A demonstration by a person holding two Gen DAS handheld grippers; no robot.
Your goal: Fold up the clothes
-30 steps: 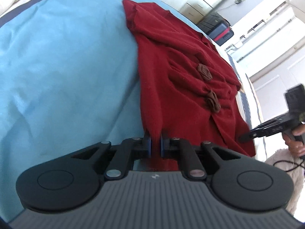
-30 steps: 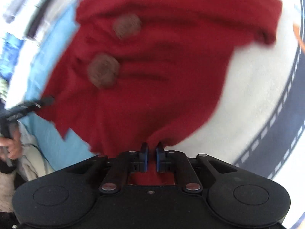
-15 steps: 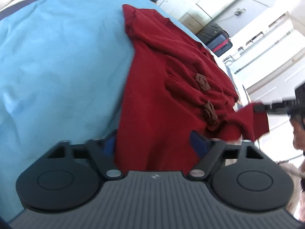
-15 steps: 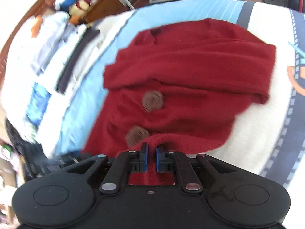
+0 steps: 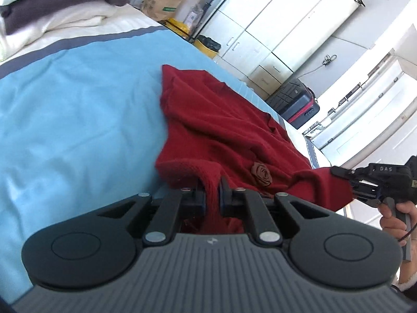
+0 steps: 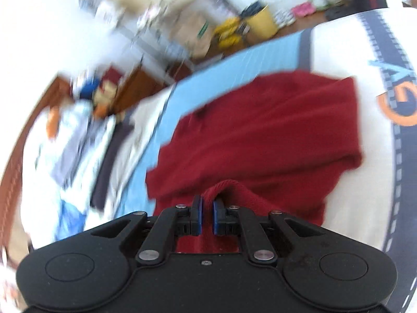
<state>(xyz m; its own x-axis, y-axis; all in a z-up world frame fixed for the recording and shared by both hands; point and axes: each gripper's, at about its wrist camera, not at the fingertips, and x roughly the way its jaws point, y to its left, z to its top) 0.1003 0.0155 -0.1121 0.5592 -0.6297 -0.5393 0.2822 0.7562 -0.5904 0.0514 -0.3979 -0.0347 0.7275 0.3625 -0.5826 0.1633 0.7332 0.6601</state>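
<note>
A dark red knit sweater (image 5: 221,130) with a brown rose trim (image 5: 262,173) lies on the light blue bed cover (image 5: 78,104). My left gripper (image 5: 211,190) has its jaws closing on the sweater's near hem, and the pads press a fold of it. My right gripper (image 5: 338,174), held by a hand at the right edge, is shut on the hem's other corner, which is raised off the bed. In the blurred right wrist view the right gripper (image 6: 207,203) pinches a ridge of the sweater (image 6: 260,135).
Folded light and dark clothes (image 5: 65,2) are stacked at the bed's far left. White cabinets (image 5: 260,26), a yellow bin (image 5: 208,45) and a dark suitcase (image 5: 299,104) stand beyond the bed. A white road-print sheet (image 6: 378,182) lies to the right, and more clothes (image 6: 78,143) to the left.
My left gripper opened wide, then shut again on the hem. Both grippers rose and lifted the hem, so the near part folds over. The right view tilted up toward the room.
</note>
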